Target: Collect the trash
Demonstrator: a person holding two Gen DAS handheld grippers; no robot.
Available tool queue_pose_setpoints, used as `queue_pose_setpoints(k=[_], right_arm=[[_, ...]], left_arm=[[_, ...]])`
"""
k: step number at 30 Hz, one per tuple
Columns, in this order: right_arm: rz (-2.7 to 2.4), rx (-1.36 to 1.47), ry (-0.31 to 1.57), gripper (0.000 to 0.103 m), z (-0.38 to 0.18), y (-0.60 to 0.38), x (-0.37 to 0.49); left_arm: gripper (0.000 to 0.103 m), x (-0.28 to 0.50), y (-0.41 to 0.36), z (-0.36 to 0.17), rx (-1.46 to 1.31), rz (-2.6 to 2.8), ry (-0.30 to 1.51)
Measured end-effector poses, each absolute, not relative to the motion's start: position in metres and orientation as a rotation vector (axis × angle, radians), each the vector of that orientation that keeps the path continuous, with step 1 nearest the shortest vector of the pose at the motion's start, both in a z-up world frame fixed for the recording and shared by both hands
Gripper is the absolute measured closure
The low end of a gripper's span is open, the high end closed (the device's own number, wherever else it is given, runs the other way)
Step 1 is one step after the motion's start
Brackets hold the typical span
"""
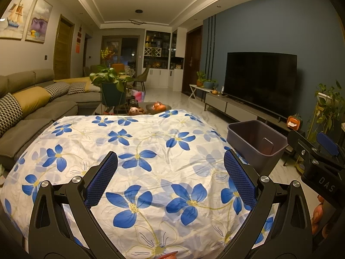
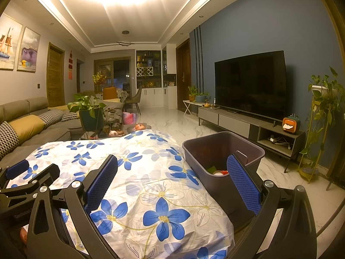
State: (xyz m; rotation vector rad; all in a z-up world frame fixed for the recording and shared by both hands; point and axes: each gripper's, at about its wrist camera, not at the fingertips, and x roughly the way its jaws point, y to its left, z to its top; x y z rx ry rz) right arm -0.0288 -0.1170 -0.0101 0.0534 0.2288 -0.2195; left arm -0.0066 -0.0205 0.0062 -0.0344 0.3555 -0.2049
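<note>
Right wrist, bin (image 2: 217, 149) upright (long axis receding)

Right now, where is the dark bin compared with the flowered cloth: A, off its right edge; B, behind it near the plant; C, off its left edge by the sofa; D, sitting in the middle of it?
A: the dark bin stands beside the right edge of the flowered cloth, toward the TV side.

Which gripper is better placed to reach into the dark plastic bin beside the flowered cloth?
Probably the right gripper. Its open jaws already straddle the dark plastic bin; the left gripper hovers over the flowered cloth, farther away.
</note>
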Motion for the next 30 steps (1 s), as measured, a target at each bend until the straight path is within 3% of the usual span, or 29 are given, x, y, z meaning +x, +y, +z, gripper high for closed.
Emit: queue_pose_setpoints(k=[30], right_arm=[[-0.218,0.057,0.231,0.006,-0.0099,-0.1178,-0.0294]], left_arm=[[0.006,-0.0072,-0.0188,0.0052,-0.034,-0.205,0.353]])
